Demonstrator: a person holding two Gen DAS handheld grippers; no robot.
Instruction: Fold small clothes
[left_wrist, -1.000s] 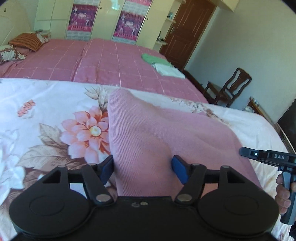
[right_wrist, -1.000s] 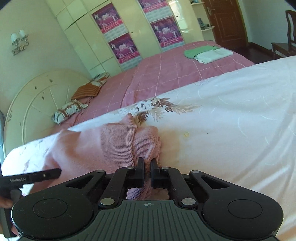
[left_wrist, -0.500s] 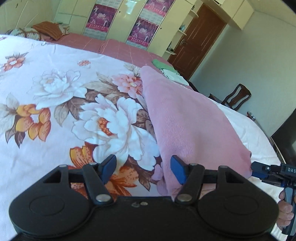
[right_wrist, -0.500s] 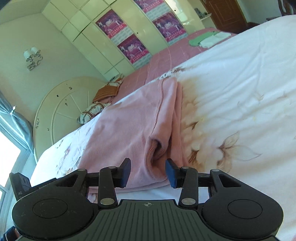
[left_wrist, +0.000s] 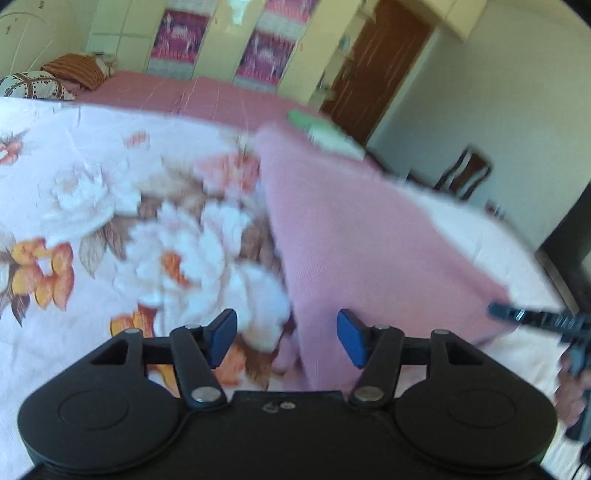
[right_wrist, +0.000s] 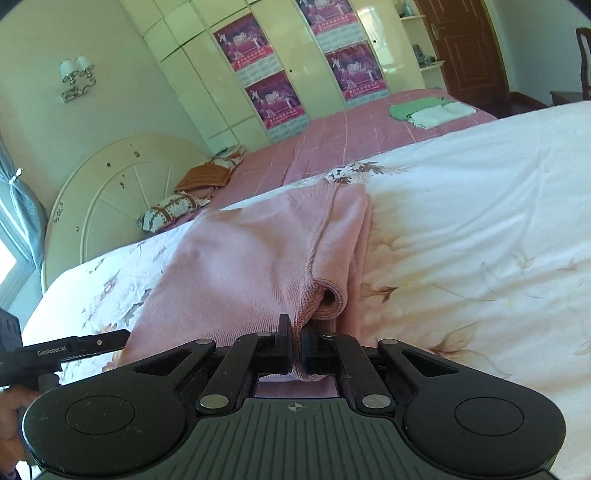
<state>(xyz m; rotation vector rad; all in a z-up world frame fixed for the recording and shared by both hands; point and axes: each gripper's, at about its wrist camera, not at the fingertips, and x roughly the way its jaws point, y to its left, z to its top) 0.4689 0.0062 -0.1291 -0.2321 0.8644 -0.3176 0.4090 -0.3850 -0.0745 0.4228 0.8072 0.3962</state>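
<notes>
Floral bedspread (right_wrist: 461, 229): pink garment (right_wrist: 251, 269) hem pinched in right hand-held gripper (right_wrist: 294, 345).

Pink garment (right_wrist: 258, 266) fine ribbed knit, matt; floral quilt (right_wrist: 461, 236) smooth cloth

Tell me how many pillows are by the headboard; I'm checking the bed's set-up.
2. A striped orange-brown pillow lies farther back on the pink bedspread, and a white patterned pillow sits nearer, beside the round headboard. Others may be hidden behind the floral quilt.
</notes>
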